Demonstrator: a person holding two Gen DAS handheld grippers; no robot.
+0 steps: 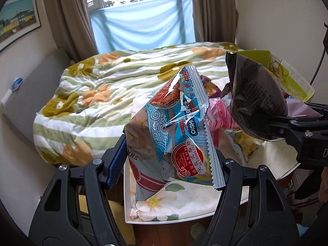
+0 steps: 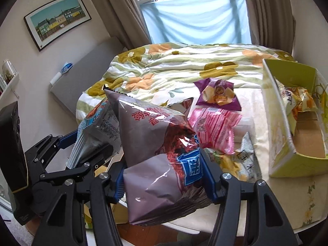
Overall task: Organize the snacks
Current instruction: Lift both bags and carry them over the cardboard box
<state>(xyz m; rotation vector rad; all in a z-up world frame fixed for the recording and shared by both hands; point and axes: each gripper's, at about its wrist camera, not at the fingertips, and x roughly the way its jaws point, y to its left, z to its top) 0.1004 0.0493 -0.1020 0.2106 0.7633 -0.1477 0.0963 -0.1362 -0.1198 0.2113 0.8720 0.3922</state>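
Note:
My left gripper (image 1: 170,155) is shut on a blue Oishi shrimp chip bag (image 1: 180,123), held up above the table edge. It also shows in the right wrist view (image 2: 98,127). My right gripper (image 2: 164,172) is shut on a grey-mauve snack bag (image 2: 155,153), which appears dark from behind in the left wrist view (image 1: 256,98). On the table lie a purple chip bag (image 2: 219,94), a pink striped bag (image 2: 215,129) and a green-yellow bag (image 2: 231,162). A yellow-green cardboard box (image 2: 287,147) at the right holds orange and white packets (image 2: 297,100).
The round table (image 2: 287,201) has a floral cloth. Behind it is a bed with a flowered quilt (image 2: 174,69). A dark speaker-like block (image 2: 14,153) stands at the left. A white tray rim (image 1: 127,205) lies under the left gripper.

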